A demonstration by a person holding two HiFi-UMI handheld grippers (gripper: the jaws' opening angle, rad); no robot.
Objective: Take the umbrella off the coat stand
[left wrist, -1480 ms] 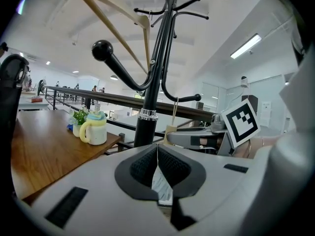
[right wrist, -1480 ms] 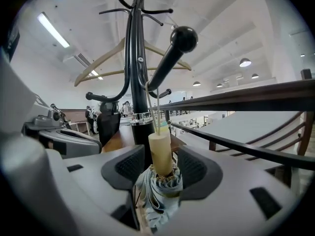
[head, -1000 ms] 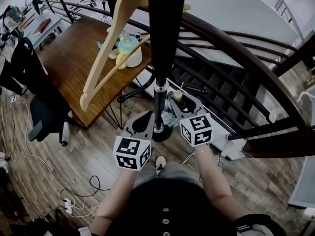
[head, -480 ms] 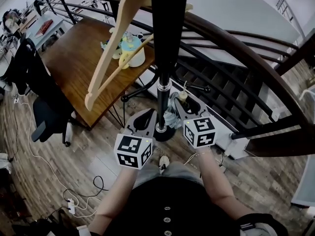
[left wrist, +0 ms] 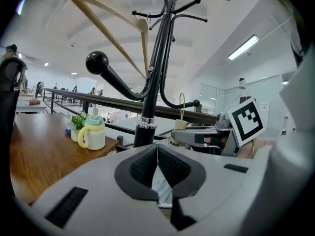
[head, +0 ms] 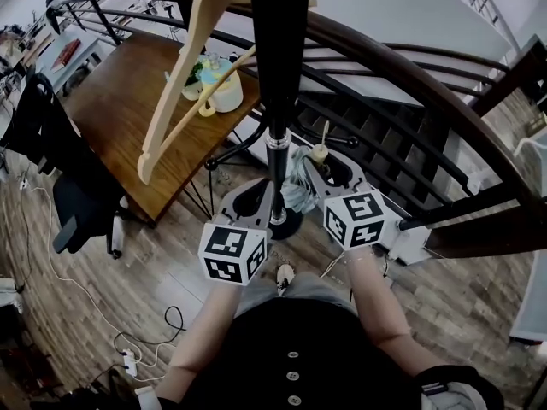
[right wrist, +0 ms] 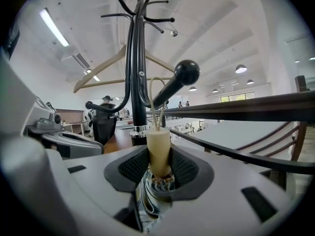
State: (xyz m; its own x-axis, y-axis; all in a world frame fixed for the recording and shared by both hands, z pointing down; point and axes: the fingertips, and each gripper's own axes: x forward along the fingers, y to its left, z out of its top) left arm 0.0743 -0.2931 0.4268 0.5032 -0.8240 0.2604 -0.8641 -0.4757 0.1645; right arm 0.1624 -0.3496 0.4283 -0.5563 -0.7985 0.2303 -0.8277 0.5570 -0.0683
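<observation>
The black coat stand [head: 279, 75] rises right in front of me, and its pole [right wrist: 135, 82] shows in both gripper views. My right gripper [right wrist: 158, 170] is shut on the beige handle [right wrist: 158, 149] of the folded umbrella [head: 296, 191]. Grey striped fabric bunches below the pads. The handle's cord loop [right wrist: 156, 97] runs up around a ball-tipped hook arm [right wrist: 173, 85] of the stand. My left gripper [left wrist: 157, 163] is shut, pads touching, just left of the pole and level with the right gripper [head: 318, 167]. Umbrella fabric shows through the gap under its pads.
A wooden hanger [head: 175, 84] hangs from the stand on the left. Behind it, a wooden table [head: 120, 126] carries a mug and a small plant [head: 220, 90]. A curved dark railing [head: 410, 79] with stairs runs behind and to the right. A black chair [head: 51, 169] and floor cables [head: 145, 348] lie left.
My right gripper has risen a little with the umbrella handle in it. The left gripper has hardly moved.
</observation>
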